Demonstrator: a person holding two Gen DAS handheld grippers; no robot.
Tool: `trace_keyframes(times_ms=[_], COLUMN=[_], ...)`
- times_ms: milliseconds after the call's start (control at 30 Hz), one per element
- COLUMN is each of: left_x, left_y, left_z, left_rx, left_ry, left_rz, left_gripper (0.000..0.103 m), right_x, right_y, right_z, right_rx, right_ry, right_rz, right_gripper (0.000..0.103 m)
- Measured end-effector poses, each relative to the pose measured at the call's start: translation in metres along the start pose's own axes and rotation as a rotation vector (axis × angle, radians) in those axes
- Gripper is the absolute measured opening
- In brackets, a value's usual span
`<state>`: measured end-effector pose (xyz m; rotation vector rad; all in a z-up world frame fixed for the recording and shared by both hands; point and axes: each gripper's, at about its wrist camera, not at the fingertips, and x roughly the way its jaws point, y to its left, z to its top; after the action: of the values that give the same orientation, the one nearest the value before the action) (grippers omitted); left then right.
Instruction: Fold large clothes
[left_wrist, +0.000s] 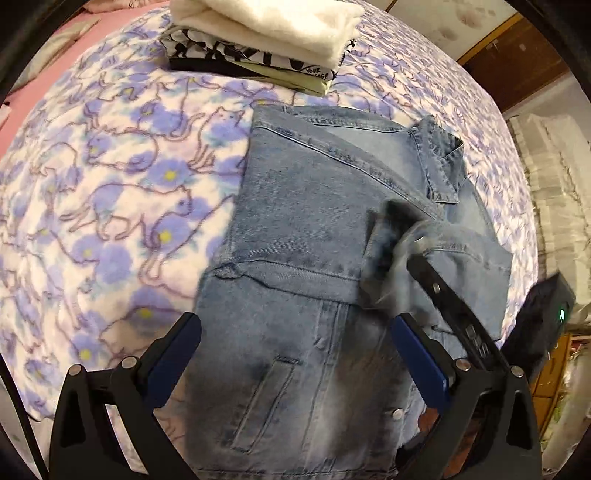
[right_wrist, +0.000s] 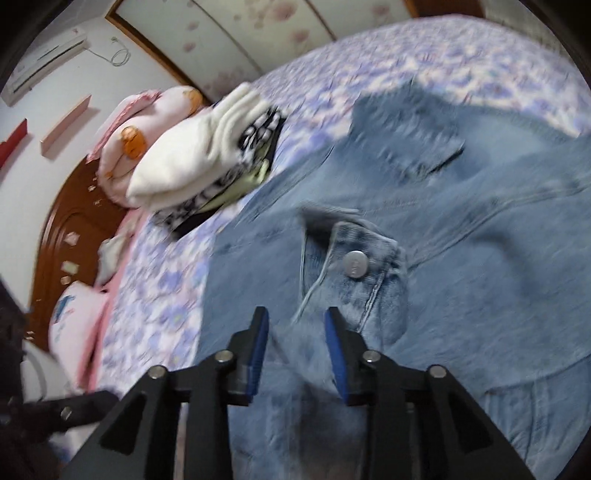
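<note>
Right wrist view: right gripper (right_wrist: 297, 345) hangs spread right over the denim jacket (right_wrist: 461, 258) cuff (right_wrist: 369, 266), nothing pinched.

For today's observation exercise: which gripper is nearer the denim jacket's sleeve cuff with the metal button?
Right. The right gripper hovers just short of the sleeve cuff, jaws apart. The left gripper hangs over the denim jacket body, farther from it.

jacket (left_wrist: 295, 229) on bed (left_wrist: 110, 184) | folded stack (left_wrist: 266, 40) behind jacket

Black tongs (right_wrist: 297, 338), blue pads (right_wrist: 258, 343), silver screws
</note>
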<state>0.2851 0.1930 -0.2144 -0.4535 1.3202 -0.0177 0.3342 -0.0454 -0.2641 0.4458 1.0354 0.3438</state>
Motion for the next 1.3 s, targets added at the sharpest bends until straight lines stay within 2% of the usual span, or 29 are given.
trace_keyframes(times_ms=[67,167,200,300,367,433,600,700,800,833,867,933,1033,1167,1233,1300], left_x=[0.009,0.027,0.033,0.059,0.072,0.086,0.115,0.125,0.127,0.125,0.122,0.114,0.096,0.066,0.052,0.038], left_y=[-0.004,-0.013,-0.017,-0.030,-0.039,-0.050,-0.063,-0.072,-0.081,-0.085,-0.090,-0.099,-0.119,-0.158,-0.173,-0.187], left_z=[0.001,-0.002,-0.004,-0.013,-0.019,-0.025,-0.030,-0.028,-0.023,-0.023,-0.023,-0.021,-0.014,0.006,0.015,0.027], left_rx=[-0.020,-0.053,-0.062,-0.110,-0.130,-0.145,-0.233,-0.268,-0.274,-0.276,-0.274,-0.266,-0.244,-0.141,-0.103,-0.072], left_ry=[0.018,0.056,0.070,0.113,0.122,0.109,0.092,0.060,0.037,0.029,0.016,-0.021,-0.070,-0.181,-0.230,-0.276], left_rz=[-0.028,-0.085,-0.102,-0.175,-0.183,-0.199,-0.234,-0.226,-0.166,-0.141,-0.118,-0.114,-0.114,-0.128,-0.139,-0.180], left_gripper=[0.102,0.102,0.102,0.102,0.102,0.102,0.096,0.084,0.051,0.034,0.026,0.018,0.015,0.013,0.013,0.013], right_x=[-0.009,-0.039,-0.051,-0.075,-0.090,-0.108,-0.141,-0.154,-0.160,-0.160,-0.160,-0.159,-0.157,-0.157,-0.154,-0.148], right_y=[-0.002,-0.013,-0.021,-0.052,-0.077,-0.107,-0.157,-0.181,-0.201,-0.206,-0.210,-0.214,-0.216,-0.212,-0.208,-0.204], right_z=[-0.001,-0.001,-0.001,0.001,0.000,-0.003,-0.008,-0.013,-0.015,-0.016,-0.017,-0.016,-0.012,-0.005,-0.001,0.003], right_rx=[-0.020,-0.051,-0.049,0.009,0.063,0.122,0.156,0.164,0.176,0.178,0.177,0.170,0.159,0.139,0.118,0.099], right_ry=[-0.010,-0.077,-0.098,-0.111,-0.116,-0.125,-0.116,-0.095,-0.059,-0.045,-0.035,-0.013,0.007,-0.007,-0.003,0.006], right_rz=[0.011,-0.058,-0.088,-0.140,-0.166,-0.195,-0.287,-0.324,-0.325,-0.325,-0.325,-0.314,-0.291,-0.245,-0.222,-0.214], right_gripper=[0.035,0.054,0.055,0.055,0.055,0.055,0.055,0.055,0.055,0.055,0.055,0.055,0.055,0.055,0.051,0.040])
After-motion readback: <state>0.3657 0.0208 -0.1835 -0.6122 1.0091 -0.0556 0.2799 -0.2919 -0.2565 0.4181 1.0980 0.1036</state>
